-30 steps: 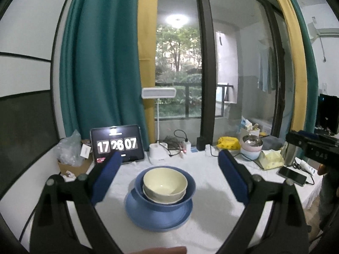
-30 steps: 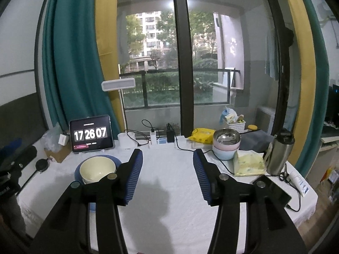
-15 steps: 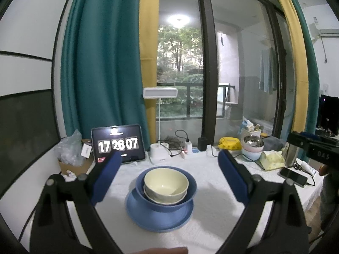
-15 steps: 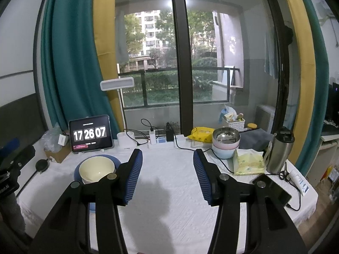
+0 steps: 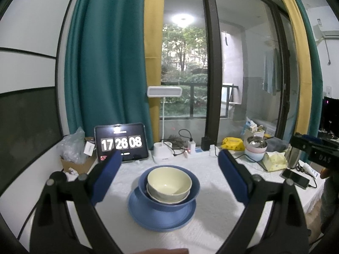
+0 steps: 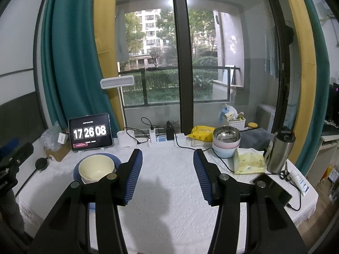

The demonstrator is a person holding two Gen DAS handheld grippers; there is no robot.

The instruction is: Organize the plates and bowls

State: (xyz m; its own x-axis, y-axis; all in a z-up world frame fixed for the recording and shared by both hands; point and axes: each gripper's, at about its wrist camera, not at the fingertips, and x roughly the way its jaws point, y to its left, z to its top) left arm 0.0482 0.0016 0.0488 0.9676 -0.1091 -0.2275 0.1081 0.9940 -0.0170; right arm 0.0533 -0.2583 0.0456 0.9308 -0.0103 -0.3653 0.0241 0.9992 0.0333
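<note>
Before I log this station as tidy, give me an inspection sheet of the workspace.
Surface: table under a white cloth.
Job's things: cream bowl nested in blue bowl on blue plate.
Clutter: tablet clock, tissue pack, flask, phone, steel-lined bowl stack.
Grippers: left gripper and right gripper, jaws open, empty.
Cables: charger leads across the cloth.
Surroundings: window, teal and yellow curtains.

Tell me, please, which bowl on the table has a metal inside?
The metal-lined bowl at the back right, atop the pink and pale-blue bowls; the cream bowl and blue bowl do not.
</note>
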